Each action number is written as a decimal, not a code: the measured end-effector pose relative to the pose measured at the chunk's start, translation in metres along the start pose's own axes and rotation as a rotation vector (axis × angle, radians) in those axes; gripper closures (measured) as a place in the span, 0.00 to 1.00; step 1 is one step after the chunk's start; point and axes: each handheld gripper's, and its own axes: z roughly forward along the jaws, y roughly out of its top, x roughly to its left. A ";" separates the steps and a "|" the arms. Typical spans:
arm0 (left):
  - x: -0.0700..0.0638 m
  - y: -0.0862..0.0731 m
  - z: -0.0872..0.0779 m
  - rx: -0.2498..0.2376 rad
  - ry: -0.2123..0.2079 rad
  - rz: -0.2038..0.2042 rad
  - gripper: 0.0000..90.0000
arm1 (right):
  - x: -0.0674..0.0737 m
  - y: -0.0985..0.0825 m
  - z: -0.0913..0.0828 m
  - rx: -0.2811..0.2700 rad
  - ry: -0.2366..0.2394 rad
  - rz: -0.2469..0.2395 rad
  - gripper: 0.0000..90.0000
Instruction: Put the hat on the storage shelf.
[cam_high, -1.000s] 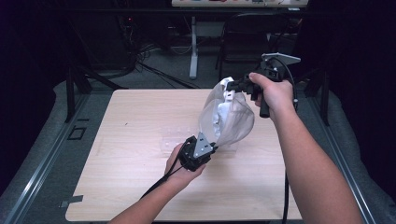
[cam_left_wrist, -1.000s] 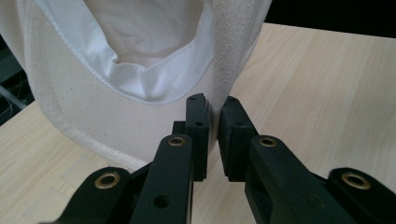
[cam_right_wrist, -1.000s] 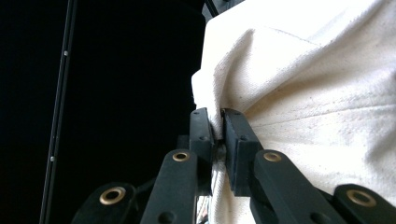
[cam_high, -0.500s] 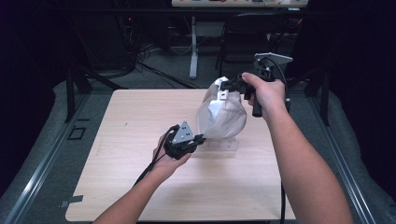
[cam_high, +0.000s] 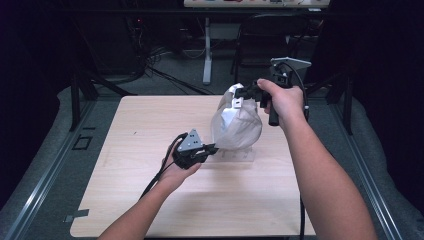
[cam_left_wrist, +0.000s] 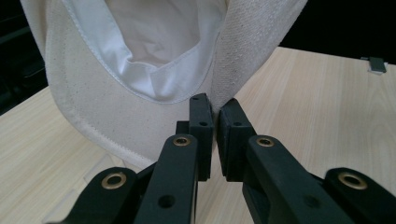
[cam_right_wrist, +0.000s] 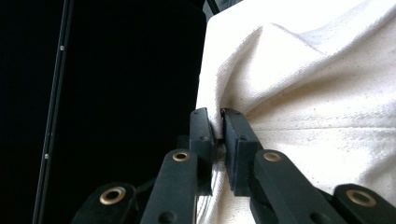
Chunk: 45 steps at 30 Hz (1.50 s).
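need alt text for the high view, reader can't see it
A person at a light wooden table holds a cream fabric bag up between two handheld grippers: the right gripper pinches its top and the left gripper pinches its lower edge. Both forearms enter from the bottom, and the room behind is dark.

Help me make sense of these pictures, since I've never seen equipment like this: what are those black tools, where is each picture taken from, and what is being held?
No robot here: a person holds a hand-held two-jaw gripper in each hand. The high view looks down on a wooden table from above the person's side. The other two pictures come from small cameras riding on the grippers, looking along their black jaws. The left gripper pinches the lower edge of a cream cloth cap with a white lining; its jaws are shut on the fabric. The right gripper is shut on the cap's top, holding it up above the table. A clear flat piece, hard to identify, lies on the table below the cap.
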 end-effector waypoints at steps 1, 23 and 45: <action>0.002 -0.001 0.000 -0.011 -0.014 -0.017 0.95 | 0.000 0.000 0.000 -0.006 -0.004 0.003 0.93; 0.002 -0.013 -0.008 0.014 0.043 -0.084 0.95 | 0.001 -0.003 0.023 0.032 -0.005 -0.011 0.92; -0.003 -0.030 -0.017 0.050 0.137 -0.155 0.96 | -0.009 -0.004 0.018 0.010 -0.040 -0.028 0.82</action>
